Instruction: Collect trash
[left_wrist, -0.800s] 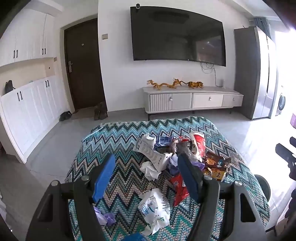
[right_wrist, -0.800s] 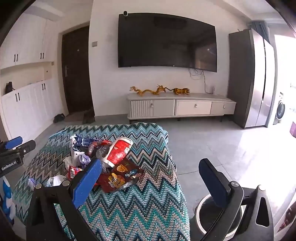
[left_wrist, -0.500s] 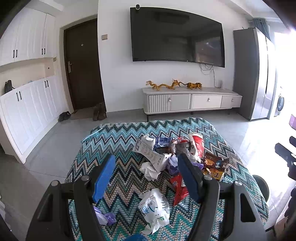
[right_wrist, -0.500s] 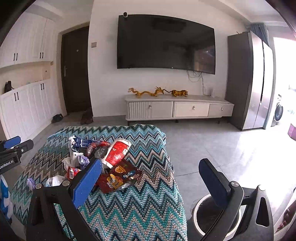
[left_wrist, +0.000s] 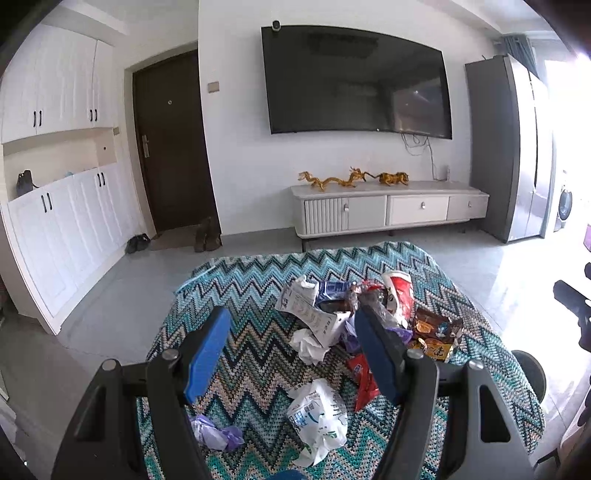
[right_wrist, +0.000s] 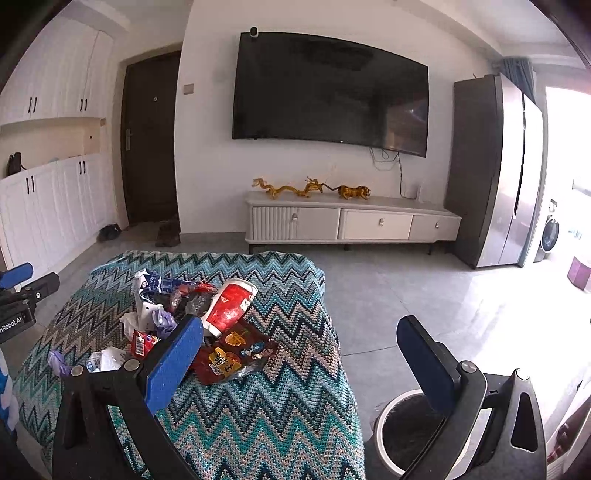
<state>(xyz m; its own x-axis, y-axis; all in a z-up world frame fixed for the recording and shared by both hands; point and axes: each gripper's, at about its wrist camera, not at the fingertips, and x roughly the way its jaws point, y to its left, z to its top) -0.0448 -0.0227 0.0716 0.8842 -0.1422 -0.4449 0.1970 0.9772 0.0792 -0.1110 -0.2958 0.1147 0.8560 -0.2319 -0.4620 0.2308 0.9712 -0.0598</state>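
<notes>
Both wide apart, left gripper (left_wrist: 291, 347), right gripper (right_wrist: 299, 354), empty

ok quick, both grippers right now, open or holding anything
Left gripper: open, holding nothing.
Right gripper: open, holding nothing.

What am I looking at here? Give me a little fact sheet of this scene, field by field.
Surface: table under a zigzag knit cloth
Trash: a pile on the cloth, with a red paper cup on its side, a dark snack wrapper and a crumpled white bag
Bin: white-rimmed trash can on the floor, right of the table
Left gripper: open, empty
Right gripper: open, empty
</notes>
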